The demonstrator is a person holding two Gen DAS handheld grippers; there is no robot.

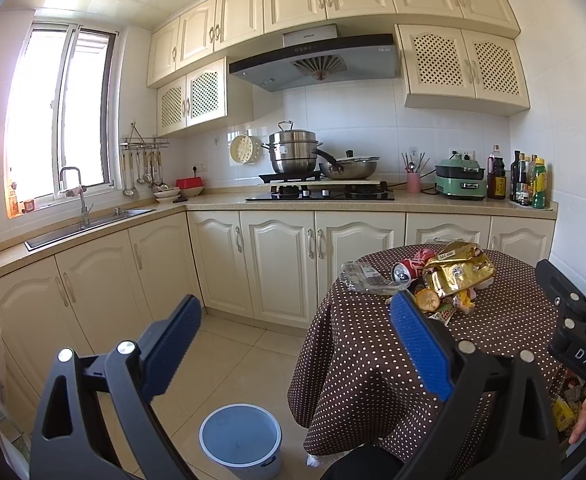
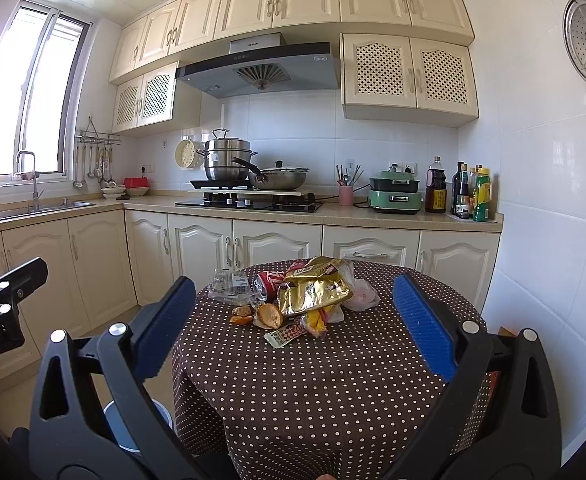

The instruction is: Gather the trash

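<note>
A heap of trash lies on the round table with the brown dotted cloth (image 2: 333, 392): a crumpled gold bag (image 2: 313, 288), a red can (image 2: 267, 282) on its side, a clear plastic wrapper (image 2: 227, 284), orange peel (image 2: 269, 316) and a pale plastic bag (image 2: 361, 294). My right gripper (image 2: 293, 320) hovers open in front of the heap and holds nothing. My left gripper (image 1: 297, 340) is open and empty, to the left of the table (image 1: 373, 360), above a pale blue bucket (image 1: 241, 440) on the floor. The left wrist view also shows the gold bag (image 1: 457, 272) and the can (image 1: 405, 270).
Cream cabinets (image 1: 281, 264) and a counter with a hob (image 1: 321, 194), pots and a sink (image 1: 89, 228) run along the back and left. A white tiled wall (image 2: 553, 240) is close on the table's right. Tiled floor (image 1: 229, 360) lies between table and cabinets.
</note>
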